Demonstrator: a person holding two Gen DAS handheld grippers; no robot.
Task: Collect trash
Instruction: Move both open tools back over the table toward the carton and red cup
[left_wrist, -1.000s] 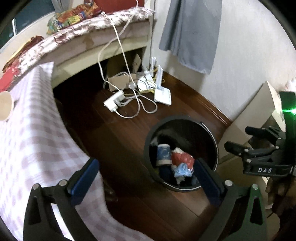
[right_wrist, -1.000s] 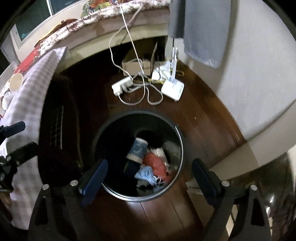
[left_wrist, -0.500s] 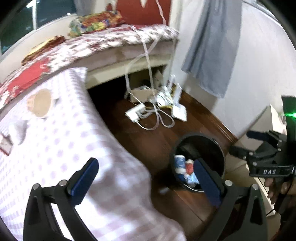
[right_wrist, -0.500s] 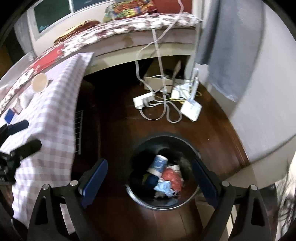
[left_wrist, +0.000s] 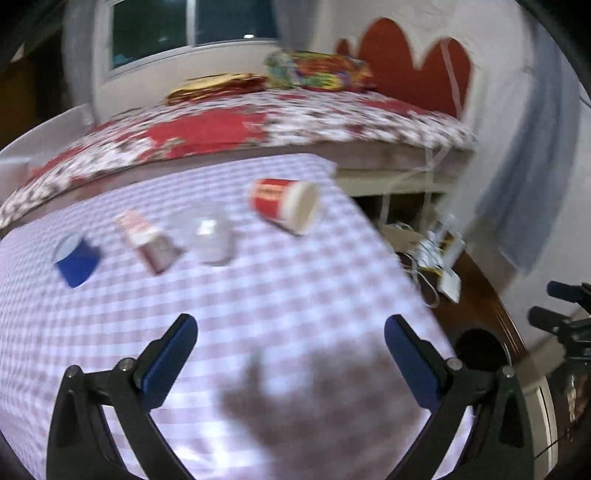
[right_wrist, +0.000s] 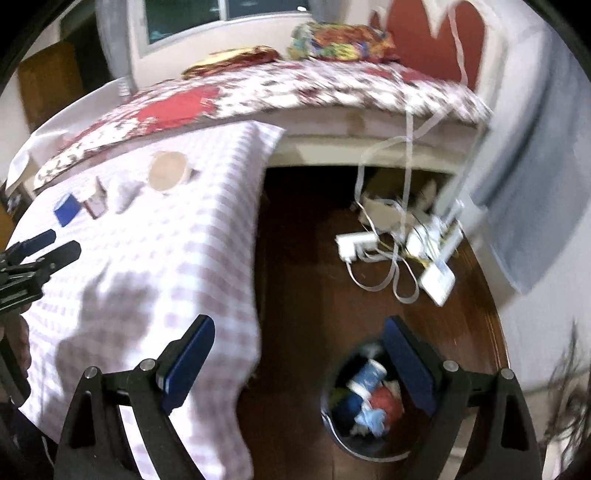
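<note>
Your left gripper is hanging over the checked tablecloth with its jaws spread wide and nothing between them. Four pieces of trash are lying in a row toward the cloth's far edge: a red paper cup on its side at 12 o'clock, a clear plastic cup just left of it, a small pink-and-white carton at 11 o'clock, and a blue cup at 10 o'clock. The cloth between your fingers and that row is lying bare. The table's right edge is dropping off at 2 o'clock toward the dark wood floor. Your right gripper is also gaping wide and holding nothing, straddling that edge, with the cloth hanging under its left finger and the black bin under its right one at 5 o'clock. The bin is holding crumpled trash. White cables and adapters are cluttering the floor at 1 o'clock.
</note>
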